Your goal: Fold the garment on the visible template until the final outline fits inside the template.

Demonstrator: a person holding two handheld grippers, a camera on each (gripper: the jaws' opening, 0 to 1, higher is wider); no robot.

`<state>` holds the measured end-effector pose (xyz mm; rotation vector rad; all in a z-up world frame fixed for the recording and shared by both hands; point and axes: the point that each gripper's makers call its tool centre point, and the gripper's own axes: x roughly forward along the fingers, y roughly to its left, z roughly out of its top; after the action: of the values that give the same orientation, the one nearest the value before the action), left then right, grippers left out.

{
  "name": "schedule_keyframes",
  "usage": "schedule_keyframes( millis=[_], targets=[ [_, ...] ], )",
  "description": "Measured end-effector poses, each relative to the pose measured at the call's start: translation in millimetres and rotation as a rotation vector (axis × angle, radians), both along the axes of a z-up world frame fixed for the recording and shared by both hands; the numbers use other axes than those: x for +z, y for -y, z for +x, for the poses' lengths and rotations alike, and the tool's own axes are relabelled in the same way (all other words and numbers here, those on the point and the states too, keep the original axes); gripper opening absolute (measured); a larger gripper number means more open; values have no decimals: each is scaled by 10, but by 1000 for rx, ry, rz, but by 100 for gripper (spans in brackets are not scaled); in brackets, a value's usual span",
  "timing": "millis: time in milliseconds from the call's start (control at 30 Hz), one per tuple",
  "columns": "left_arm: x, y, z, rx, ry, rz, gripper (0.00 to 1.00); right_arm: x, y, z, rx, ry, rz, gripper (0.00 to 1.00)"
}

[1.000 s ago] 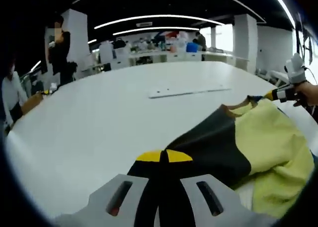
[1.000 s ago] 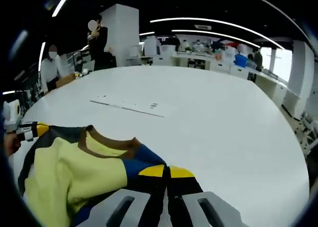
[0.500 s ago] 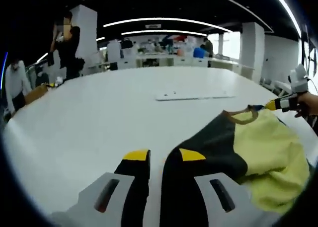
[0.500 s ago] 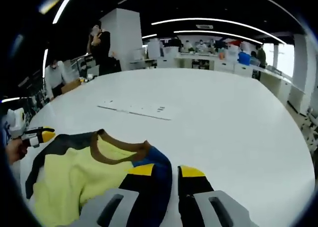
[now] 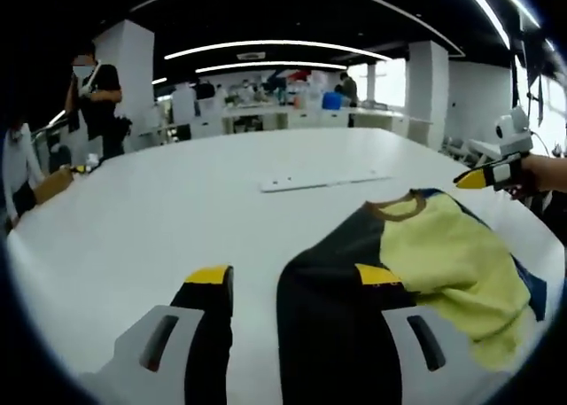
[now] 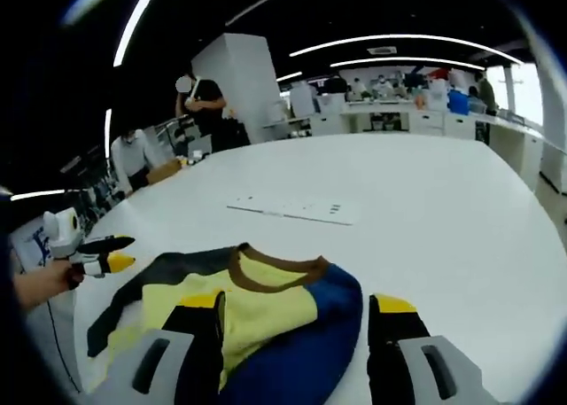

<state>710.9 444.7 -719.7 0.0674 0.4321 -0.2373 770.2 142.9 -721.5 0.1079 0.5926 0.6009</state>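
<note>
the shirt [image 5: 425, 263] lies crumpled on my white table [image 5: 177, 210], yellow body, brown collar, black and blue sleeves. my left gripper [image 5: 297, 276] stands released, its right jaw over the black sleeve. my right gripper [image 6: 297, 303] is released too, straddling the blue sleeve. a flat white strip [image 6: 297, 211] lies well beyond the shirt.

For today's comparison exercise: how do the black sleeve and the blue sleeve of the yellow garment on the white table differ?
The black sleeve lies on the left hand-held gripper's side; the blue sleeve lies between the right hand-held gripper's open jaws. In the right gripper view the black sleeve stretches out narrow, while the blue sleeve looks broad and rounded. Both join the yellow garment beside its brown collar and rest on the white table.
</note>
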Motion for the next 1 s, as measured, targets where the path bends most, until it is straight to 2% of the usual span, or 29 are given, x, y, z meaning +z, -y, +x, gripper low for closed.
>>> schedule_keyframes(
  millis=[133,300,433,567,700,867,1000],
  targets=[
    [68,11,-139,-26,5,-4,57,72,-57,-207,45,8,-4,75],
    [153,47,-365,-66,11,5,63,175,-94,-488,84,12,7,80],
    [194,82,-518,-95,0,-52,66,221,-104,-739,102,11,19,80],
    [230,49,-666,-101,-4,-67,67,212,-129,-1012,136,7,8,80],
    [261,50,-839,-116,-1,-63,68,160,-173,-1347,209,-3,-36,81],
    [274,62,-1114,-141,4,-40,69,109,-223,-1720,273,-31,-38,80],
    [236,84,-1316,-155,-16,-49,69,96,-255,-2003,331,-50,-33,81]
  ],
)
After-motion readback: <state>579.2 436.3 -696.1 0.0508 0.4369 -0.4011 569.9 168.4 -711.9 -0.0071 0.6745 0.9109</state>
